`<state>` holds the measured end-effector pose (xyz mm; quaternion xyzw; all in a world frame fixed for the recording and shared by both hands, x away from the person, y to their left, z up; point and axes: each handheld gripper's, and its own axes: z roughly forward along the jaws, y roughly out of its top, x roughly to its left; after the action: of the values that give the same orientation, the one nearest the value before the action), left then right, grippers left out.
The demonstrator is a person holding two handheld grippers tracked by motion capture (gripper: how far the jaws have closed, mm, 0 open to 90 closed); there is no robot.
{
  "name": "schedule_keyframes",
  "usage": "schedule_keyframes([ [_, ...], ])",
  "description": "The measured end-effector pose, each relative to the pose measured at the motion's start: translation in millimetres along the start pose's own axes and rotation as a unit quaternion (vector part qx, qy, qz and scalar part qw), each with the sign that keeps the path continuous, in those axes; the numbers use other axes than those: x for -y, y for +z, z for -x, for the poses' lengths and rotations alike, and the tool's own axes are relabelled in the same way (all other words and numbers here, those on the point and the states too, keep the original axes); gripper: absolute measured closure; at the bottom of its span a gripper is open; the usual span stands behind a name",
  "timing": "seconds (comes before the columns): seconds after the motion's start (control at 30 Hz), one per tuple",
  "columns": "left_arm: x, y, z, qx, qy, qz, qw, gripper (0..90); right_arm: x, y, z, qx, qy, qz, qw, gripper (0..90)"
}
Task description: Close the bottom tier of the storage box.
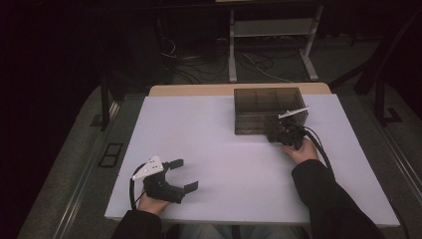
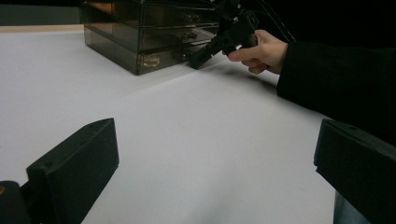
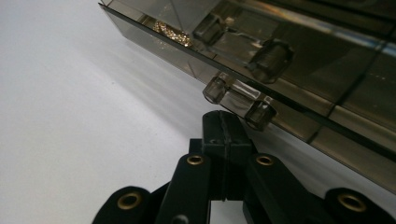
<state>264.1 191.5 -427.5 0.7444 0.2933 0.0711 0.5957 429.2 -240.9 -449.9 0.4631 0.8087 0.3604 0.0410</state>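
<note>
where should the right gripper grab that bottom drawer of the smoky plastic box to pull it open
Grip the clear bar handle on the bottom drawer, coming straight at the box front. It stands off on two stubs, leaving a gap for a jaw. The right gripper, jaws shut, must open first.

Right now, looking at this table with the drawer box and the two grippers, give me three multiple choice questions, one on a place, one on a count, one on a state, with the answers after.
1. Where does the right gripper sit?
A. At the front of the smoky drawer box
B. At the table's near left corner
C. On top of the box

2. How many drawer levels does the box show in the left gripper view?
A. One
B. Three
C. Six

3. How do the left gripper jaws stand?
A. Shut on a handle
B. Shut with nothing between them
C. Open, nothing between them

Answers: 1 A, its closed tips lie just below the bottom drawer's clear handle. 2 B, three stacked fronts show. 3 C, only the white table lies between the two black jaws.
</note>
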Motion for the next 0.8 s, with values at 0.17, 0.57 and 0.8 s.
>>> schedule_keyframes([
  [0.17, 0.0, -0.1, -0.1, 0.0, 0.001, 0.0, 1.0, 0.0, -0.1, 1.3, 2.6, -0.001, 0.01, 0.009, 0.9999, 89.0],
  [0.57, 0.0, 0.1, 0.2, 0.0, 0.0, 0.0, 1.0, 0.0, 2.3, -8.1, -1.0, -0.011, 0.013, 0.016, 0.9997, 80.2],
  [0.8, 0.0, 0.2, 1.1, 0.001, 0.001, 0.0, 1.0, 0.0, 5.9, -21.2, -12.4, -0.021, -0.003, 0.025, 0.9995, 66.8],
])
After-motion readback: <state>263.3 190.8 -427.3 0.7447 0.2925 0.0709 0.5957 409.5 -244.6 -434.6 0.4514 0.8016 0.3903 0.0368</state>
